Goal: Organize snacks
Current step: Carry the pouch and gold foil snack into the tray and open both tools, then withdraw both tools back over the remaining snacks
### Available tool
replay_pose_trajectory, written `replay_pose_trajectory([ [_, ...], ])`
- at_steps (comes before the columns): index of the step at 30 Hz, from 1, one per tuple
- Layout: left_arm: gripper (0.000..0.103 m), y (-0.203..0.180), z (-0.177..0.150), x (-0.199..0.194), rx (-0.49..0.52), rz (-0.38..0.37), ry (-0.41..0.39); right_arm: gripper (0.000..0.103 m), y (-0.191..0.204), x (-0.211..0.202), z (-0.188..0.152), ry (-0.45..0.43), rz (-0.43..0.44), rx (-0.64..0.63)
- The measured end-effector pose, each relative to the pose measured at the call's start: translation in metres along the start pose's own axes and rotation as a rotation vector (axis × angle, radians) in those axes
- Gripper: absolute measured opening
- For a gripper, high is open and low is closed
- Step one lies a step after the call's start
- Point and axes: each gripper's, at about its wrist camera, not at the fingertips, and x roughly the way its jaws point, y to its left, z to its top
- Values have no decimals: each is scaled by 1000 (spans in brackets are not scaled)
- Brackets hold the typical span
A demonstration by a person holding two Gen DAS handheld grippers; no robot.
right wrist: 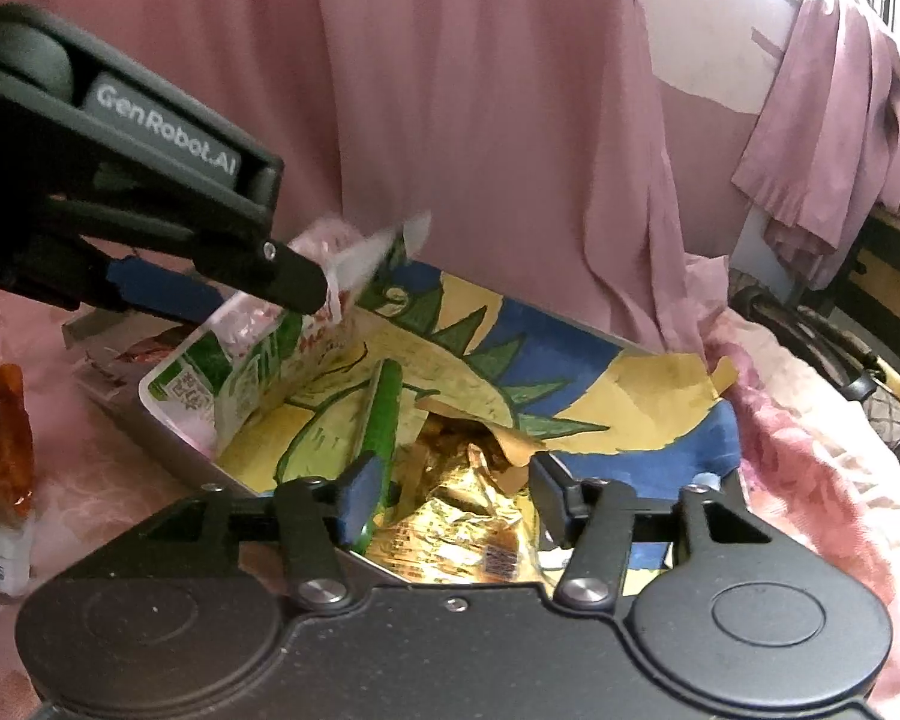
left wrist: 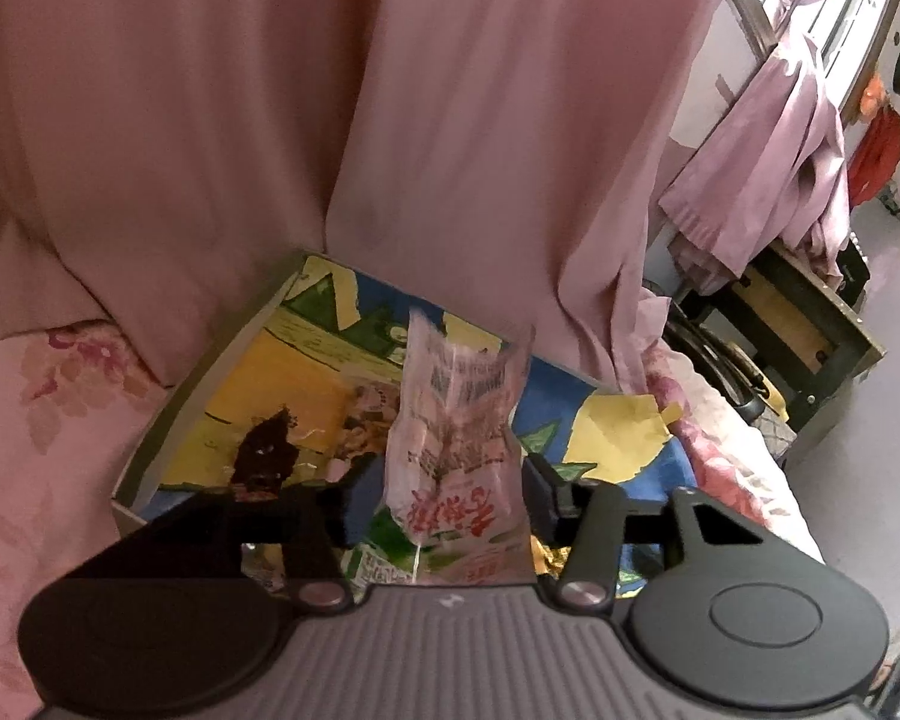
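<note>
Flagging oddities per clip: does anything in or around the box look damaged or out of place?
Yes. The box has a painted paper lining that is torn and curling up at the right edge. A dark irregular patch, perhaps a stain or hole, mars the lining in the left wrist view.

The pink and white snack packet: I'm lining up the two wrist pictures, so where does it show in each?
Left wrist view: the pink and white snack packet stands upright at centre, between the left tongs, over the painted tray.
Right wrist view: the packet leans at the tray's left end, under the left tongs.
Shared landmark: the pink curtain behind the tray.
</note>
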Motion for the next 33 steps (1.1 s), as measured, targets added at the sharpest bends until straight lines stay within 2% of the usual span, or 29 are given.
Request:
replay_pose_trajectory([
  [3, 57, 0, 1, -2, -10, -12, 3, 67, -4, -9, 3, -10, -14, 2],
  [6, 63, -3, 3, -7, -1, -18, 2, 72, -10, -21, 6, -20, -37, 14],
  [10, 79, -10, 6, -26, 18, -11, -29, 79, -22, -46, 13, -38, -70, 60],
  [12, 85, -15, 7, -41, 36, -4, -57, 86, -29, -60, 16, -57, -79, 87],
  [17, 99, -29, 9, -81, 87, 26, -137, 95, -43, -105, 20, -122, -96, 146],
  [24, 103, -50, -2, -141, 185, 81, -221, 100, -49, -169, 16, -221, -72, 220],
  [33, 103, -38, -37, -211, 233, 146, -196, 102, -37, -242, 3, -326, -23, 238],
])
